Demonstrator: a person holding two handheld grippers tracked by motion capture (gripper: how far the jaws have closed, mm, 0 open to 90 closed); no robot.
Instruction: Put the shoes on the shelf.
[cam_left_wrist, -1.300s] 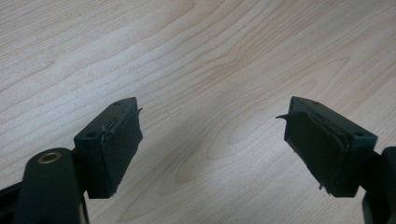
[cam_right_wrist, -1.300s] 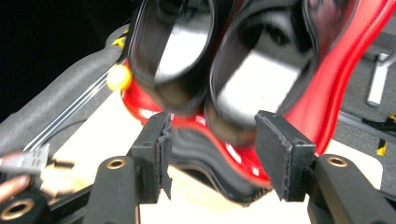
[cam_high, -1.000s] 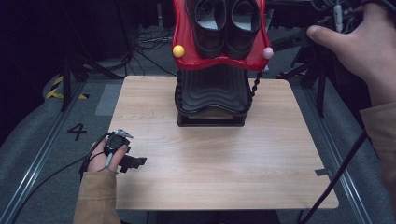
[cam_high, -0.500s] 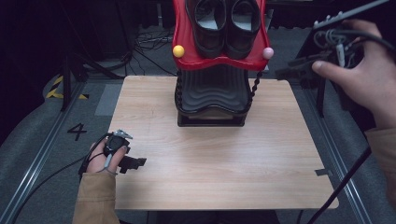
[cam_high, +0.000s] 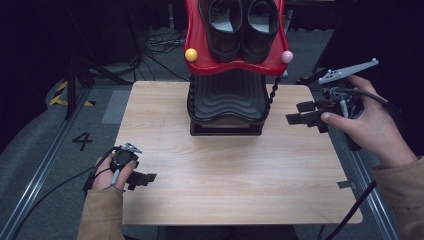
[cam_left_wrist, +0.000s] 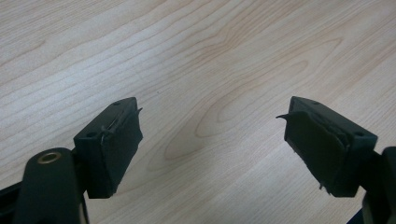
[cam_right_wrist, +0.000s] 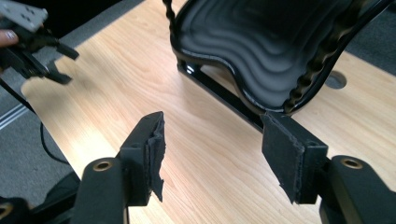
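Observation:
A two-tier shoe rack stands at the table's far middle: a red upper tray (cam_high: 200, 55) carries a pair of black shoes (cam_high: 242, 22), and a black ribbed lower tray (cam_high: 227, 95) (cam_right_wrist: 261, 42) lies bare beneath it. My left gripper (cam_high: 145, 179) (cam_left_wrist: 212, 147) rests low at the table's near left edge, open, with only wood grain between its jaws. My right gripper (cam_high: 300, 114) (cam_right_wrist: 212, 154) hovers at the right edge, open and pointing left at the rack's lower tray, holding nothing.
The wooden table (cam_high: 225, 175) has free room in front of the rack. A yellow ball (cam_high: 190, 54) and a pink ball (cam_high: 286, 56) cap the red tray's corners. Cables lie on the grey floor (cam_high: 150, 45) behind; a metal rail (cam_high: 40, 170) runs along the left.
The right hand has come down from the upper right and forward with its gripper, which now points at the rack over the table's right edge. The left gripper has stayed put.

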